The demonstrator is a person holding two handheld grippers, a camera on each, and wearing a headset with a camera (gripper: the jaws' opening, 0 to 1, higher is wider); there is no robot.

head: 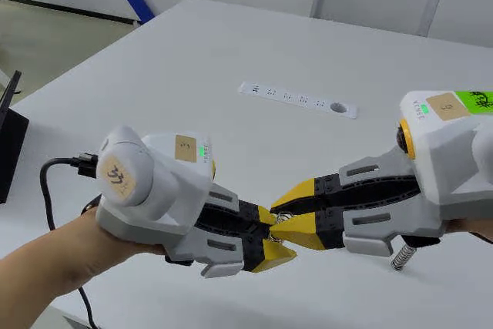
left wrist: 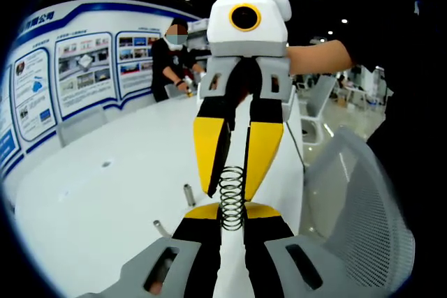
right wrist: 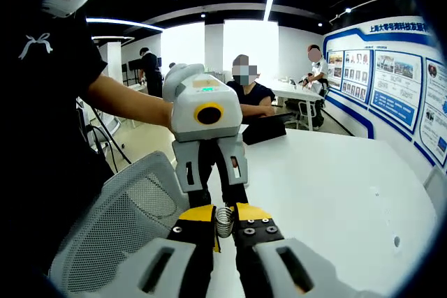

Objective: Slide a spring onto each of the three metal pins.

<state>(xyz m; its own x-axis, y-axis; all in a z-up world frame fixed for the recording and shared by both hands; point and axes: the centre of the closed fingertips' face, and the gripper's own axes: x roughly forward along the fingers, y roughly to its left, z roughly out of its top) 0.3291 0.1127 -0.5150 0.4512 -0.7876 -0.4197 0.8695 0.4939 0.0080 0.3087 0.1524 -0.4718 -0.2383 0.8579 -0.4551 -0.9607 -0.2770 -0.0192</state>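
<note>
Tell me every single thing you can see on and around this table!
small metal coil spring: one, silver, gripped between both jaw pairs
second metal coil spring: one, silver, lying on table, front right
short metal pins: two, silver, on table
long power strip: one, white, mid-table
large flat table: one, white
mesh-backed chair: one, grey, far side
left hand-held gripper: one, white-black-yellow, person's left hand
right hand-held gripper: one, same colours, right hand

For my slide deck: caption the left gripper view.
Left gripper and right gripper meet jaw tips around a spring above a white table bearing two metal pins.
</note>
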